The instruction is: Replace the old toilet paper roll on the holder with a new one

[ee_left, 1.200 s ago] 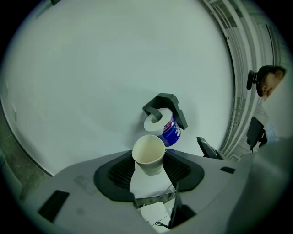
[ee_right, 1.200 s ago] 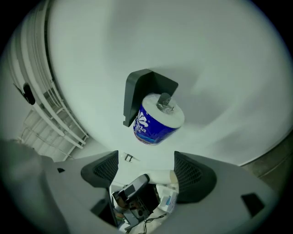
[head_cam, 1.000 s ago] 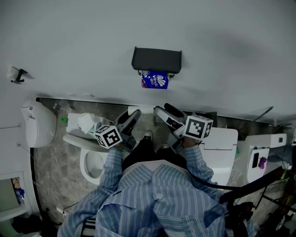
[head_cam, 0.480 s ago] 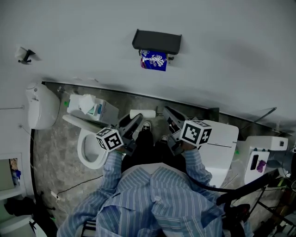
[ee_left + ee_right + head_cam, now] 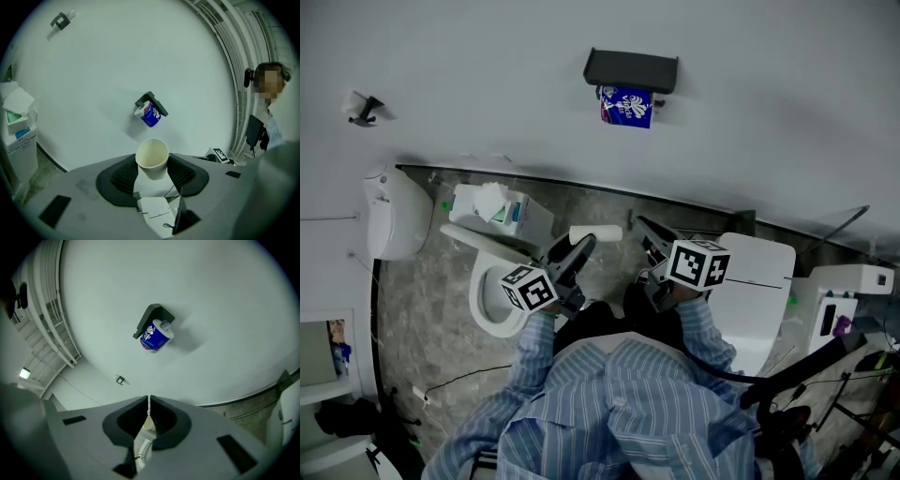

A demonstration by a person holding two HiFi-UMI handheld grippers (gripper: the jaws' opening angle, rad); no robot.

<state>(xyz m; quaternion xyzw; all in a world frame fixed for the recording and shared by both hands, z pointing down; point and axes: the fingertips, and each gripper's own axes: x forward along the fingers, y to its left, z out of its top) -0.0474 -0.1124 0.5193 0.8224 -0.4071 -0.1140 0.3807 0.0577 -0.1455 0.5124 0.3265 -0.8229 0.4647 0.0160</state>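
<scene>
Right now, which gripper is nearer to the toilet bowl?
Left. The left gripper, gripping a cardboard tube, hangs just right of the toilet bowl in the head view. The right gripper is farther right, beyond the left one.

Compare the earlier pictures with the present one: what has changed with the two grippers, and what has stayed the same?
The right gripper's jaws have just closed, with nothing between them, and both grippers have drawn back from the wall. The left gripper still clamps the cardboard tube; the blue-wrapped roll stays on the holder.
</scene>
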